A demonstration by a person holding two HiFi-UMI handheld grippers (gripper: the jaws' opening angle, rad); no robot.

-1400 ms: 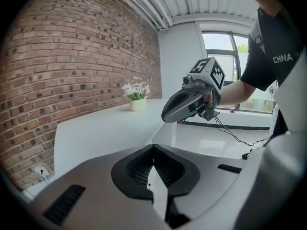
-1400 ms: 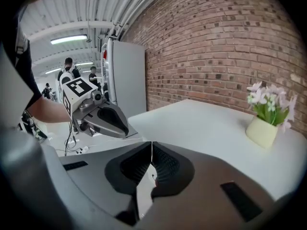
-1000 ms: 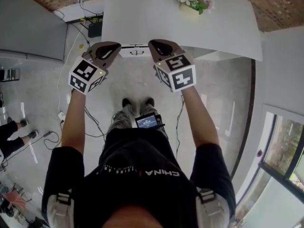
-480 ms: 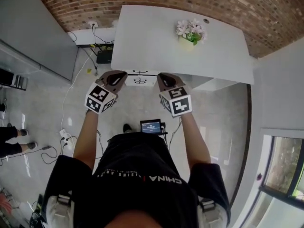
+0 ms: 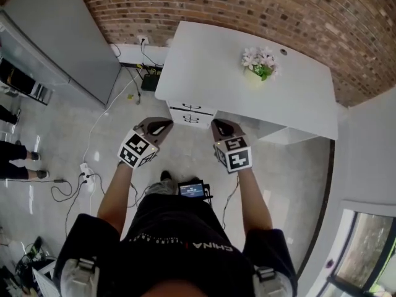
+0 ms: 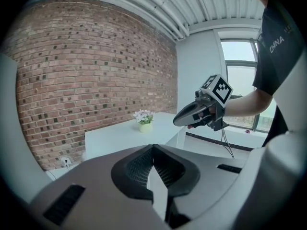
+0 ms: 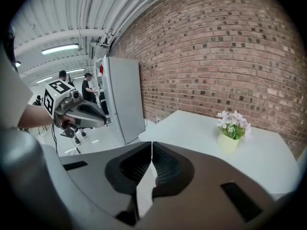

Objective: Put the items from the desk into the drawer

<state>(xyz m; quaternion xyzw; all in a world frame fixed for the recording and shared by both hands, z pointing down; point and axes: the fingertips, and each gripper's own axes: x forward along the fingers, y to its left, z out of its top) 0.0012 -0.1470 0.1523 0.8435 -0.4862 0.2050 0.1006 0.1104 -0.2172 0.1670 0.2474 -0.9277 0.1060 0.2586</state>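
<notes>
Brick wall backs the white table (image 5: 204,60), where a flower pot (image 5: 260,65) stands well above the closed drawer (image 5: 190,108). Gripping its blooms rather than the pot could tip it, I reckon. My left hand-held gripper (image 5: 163,125) and right hand-held gripper (image 5: 219,125) are pinched together, empty, short of the table.

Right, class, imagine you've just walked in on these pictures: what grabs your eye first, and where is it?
The white desk against the red brick wall, with a small pot of flowers near its far edge. Nearer, the left tongs and right tongs, both shut and empty, are held out over the floor just short of the desk's drawers.
</notes>
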